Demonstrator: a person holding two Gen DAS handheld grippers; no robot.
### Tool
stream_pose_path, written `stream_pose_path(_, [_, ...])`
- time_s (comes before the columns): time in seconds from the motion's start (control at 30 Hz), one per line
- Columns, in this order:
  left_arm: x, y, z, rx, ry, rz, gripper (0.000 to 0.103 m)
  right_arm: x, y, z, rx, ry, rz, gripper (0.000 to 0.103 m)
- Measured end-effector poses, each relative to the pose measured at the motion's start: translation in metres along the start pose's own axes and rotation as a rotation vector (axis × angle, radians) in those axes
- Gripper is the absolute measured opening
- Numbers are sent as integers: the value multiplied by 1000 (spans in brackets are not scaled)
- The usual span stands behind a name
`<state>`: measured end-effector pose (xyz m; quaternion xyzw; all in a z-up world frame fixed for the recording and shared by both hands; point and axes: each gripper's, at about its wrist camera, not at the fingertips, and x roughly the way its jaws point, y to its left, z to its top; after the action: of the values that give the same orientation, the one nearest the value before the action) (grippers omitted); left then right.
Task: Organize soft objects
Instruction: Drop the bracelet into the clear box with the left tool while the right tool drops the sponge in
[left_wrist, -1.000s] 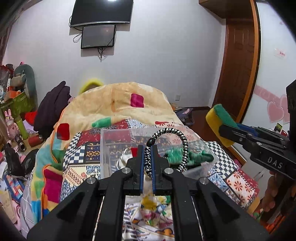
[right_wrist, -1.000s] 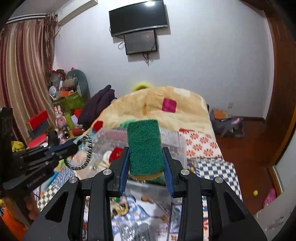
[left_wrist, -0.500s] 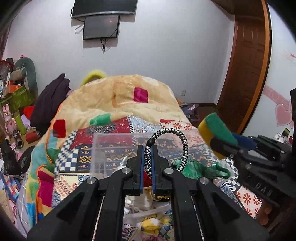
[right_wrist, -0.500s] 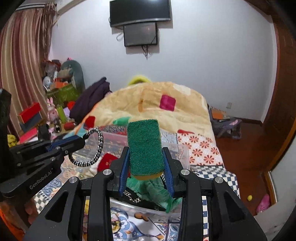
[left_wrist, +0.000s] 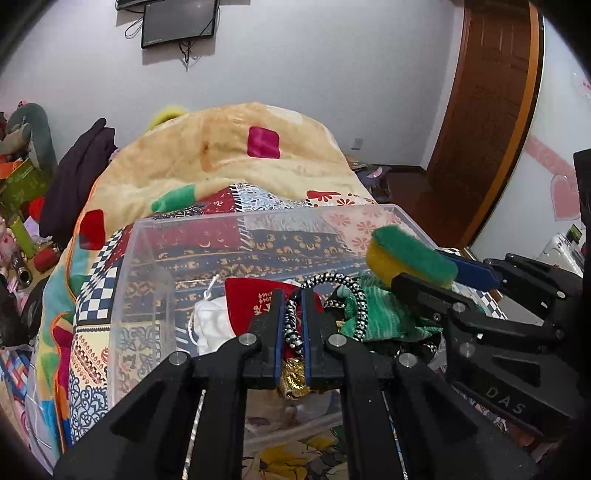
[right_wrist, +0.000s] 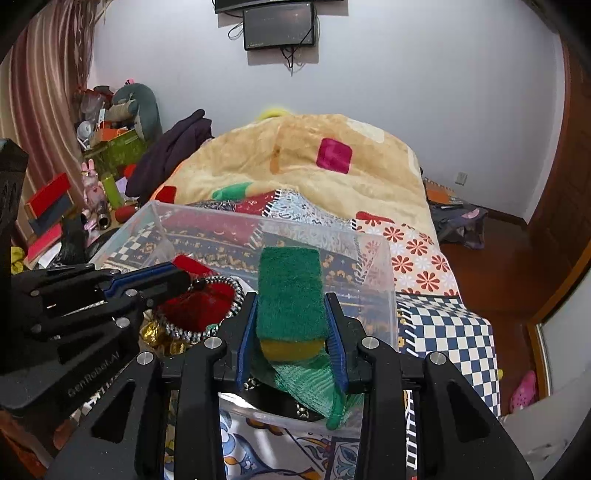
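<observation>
Left wrist view: the clear bin on the bed already contains a red pouch, white cloth and green cloth, so sorting looks well along. The left hand-held gripper is clamped on a braided cord loop above the contents, not yet released.

Right wrist view: the right hand-held gripper is pressed onto a green-and-yellow sponge over the bin's near edge, also undelivered.

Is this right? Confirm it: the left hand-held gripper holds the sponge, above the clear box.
Not quite. The right hand-held gripper holds the sponge, above the clear box, as the right wrist view shows. The left hand-held gripper holds a hair tie.
</observation>
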<state>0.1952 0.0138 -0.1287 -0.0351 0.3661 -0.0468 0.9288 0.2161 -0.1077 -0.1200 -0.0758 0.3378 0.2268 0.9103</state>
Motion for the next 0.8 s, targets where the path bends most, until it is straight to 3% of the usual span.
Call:
stream_pose_path(0.1, [-2,-1,-1,1,3,-7,11,-5,-1,-1,2,-16,-11,57])
stream_pose_path(0.2, [-12,0,-1,-5,-14,-14,19,-15,-4,-1,1,-40,-10,59])
stream_pose_path(0.33, [-31,3,0,-23,-56,-23,40,-32,-6,-1,6,-78,-3,60])
stream_pose_path(0.43, [-52,4,0,-23,-103,-25,46,-45,-6,-2,9,-108,-2,60])
stream_pose_path(0.57, [-81,7,-3,-22,-166,-11,60,-64,-9,-7,22,-149,-1,72])
stream_pose_path(0.63, [-94,7,-9,-13,-193,4,66,-73,-9,-11,26,-168,-1,73])
stream_pose_path(0.73, [-105,8,-18,0,-201,9,76,-81,-8,-17,23,-170,6,76])
stream_pose_path(0.8, [-109,7,-27,11,-195,22,83,-84,-6,-23,13,-168,2,84])
